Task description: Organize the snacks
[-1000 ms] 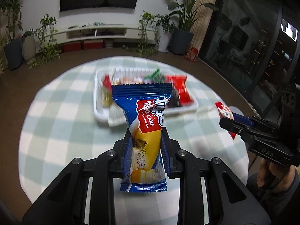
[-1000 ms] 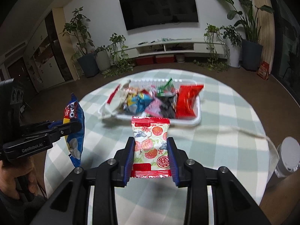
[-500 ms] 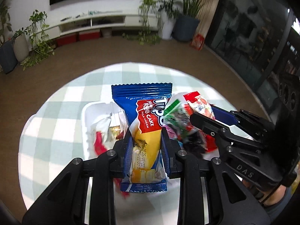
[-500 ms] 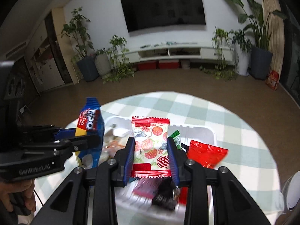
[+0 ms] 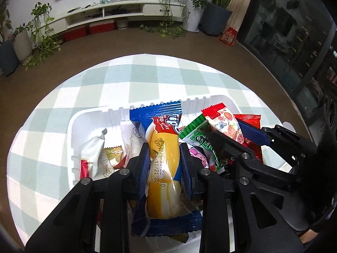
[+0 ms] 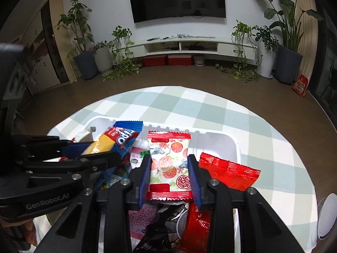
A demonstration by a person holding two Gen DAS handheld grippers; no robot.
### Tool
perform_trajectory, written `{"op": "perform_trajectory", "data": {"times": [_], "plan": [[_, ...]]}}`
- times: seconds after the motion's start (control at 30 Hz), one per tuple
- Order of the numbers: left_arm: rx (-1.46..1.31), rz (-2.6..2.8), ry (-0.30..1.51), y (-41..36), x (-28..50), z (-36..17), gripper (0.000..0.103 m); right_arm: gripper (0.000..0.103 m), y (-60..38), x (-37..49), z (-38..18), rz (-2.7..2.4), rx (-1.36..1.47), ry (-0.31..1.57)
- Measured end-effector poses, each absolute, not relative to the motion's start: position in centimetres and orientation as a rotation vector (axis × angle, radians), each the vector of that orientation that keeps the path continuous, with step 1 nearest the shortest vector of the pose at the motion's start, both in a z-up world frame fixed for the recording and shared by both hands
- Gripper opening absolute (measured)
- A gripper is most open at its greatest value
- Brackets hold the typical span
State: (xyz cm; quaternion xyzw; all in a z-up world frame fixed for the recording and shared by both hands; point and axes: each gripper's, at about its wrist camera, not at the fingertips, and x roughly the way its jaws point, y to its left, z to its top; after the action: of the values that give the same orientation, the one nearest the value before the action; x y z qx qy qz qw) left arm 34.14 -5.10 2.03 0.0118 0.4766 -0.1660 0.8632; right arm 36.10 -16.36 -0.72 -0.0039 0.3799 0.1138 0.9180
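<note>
Gripper in my left hand (image 5: 164,164) is clamped on a blue roll-cake packet (image 5: 163,147), its blue pads pressing the packet's yellow middle from both sides. That packet has crimped blue ends, a red panel with white lettering near the top and a printed date line running down the yellow part; it stands lengthwise between the pads, top end pointing away from me. My right gripper (image 6: 169,175) is closed on a white snack packet (image 6: 169,164) printed with red fruit, with red crimped strips at top and bottom and a round red emblem low on its face.

Both grippers hang side by side over the white tray (image 5: 84,118) on the counter (image 5: 105,80), which wears a green-and-white checked cloth. From the left wrist, the right gripper comes in from the right, tilted, its packet angled toward the tray's far wall.

Loose snacks crowd the tray beneath: a green packet (image 5: 198,132) between the two grippers, a plain red packet (image 6: 228,172) at the right end, a silvery-white pouch (image 5: 92,154) and a small gold one (image 5: 112,154) at the left, a pink packet (image 6: 141,217) and a dark one (image 6: 160,234) under my right gripper. A white round object (image 6: 326,217) sits at the counter's right edge.
</note>
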Motion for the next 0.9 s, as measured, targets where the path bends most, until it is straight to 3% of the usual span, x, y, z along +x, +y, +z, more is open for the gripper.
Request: {"op": "perform_trajectory", "data": {"times": [0.1,0.17,0.23,0.33,0.53,0.6,0.67,0.9], "plan": [[0.031,-0.320,0.999,-5.1,34.3,2.2,0.033,0.039,-16.2,36.0,-0.9,0.227,-0.027,0.786],[0.033,-0.292,0.995,-4.7,34.3,2.2,0.046,0.039,-16.2,35.9,-0.9,0.217,-0.039,0.788],[0.015,-0.264,0.991,-3.9,34.3,2.2,0.071,0.040,-16.6,35.9,-0.8,0.203,-0.032,0.789],[-0.014,-0.250,0.976,-3.1,34.3,2.3,0.087,0.053,-17.2,35.9,-0.7,0.194,-0.012,0.790],[0.017,-0.256,0.943,-3.3,32.4,3.9,0.090,0.068,-16.7,35.4,-0.4,0.210,-0.038,0.783],[0.015,-0.253,0.931,-3.1,31.6,4.4,0.091,0.069,-16.6,35.2,-0.3,0.215,-0.045,0.779],[0.013,-0.246,0.911,-2.8,30.5,5.0,0.102,0.069,-16.9,35.0,0.0,0.218,-0.042,0.777],[-0.073,-0.230,0.766,-0.4,24.8,8.3,0.103,0.071,-19.9,33.6,2.5,0.200,0.009,0.741]]}}
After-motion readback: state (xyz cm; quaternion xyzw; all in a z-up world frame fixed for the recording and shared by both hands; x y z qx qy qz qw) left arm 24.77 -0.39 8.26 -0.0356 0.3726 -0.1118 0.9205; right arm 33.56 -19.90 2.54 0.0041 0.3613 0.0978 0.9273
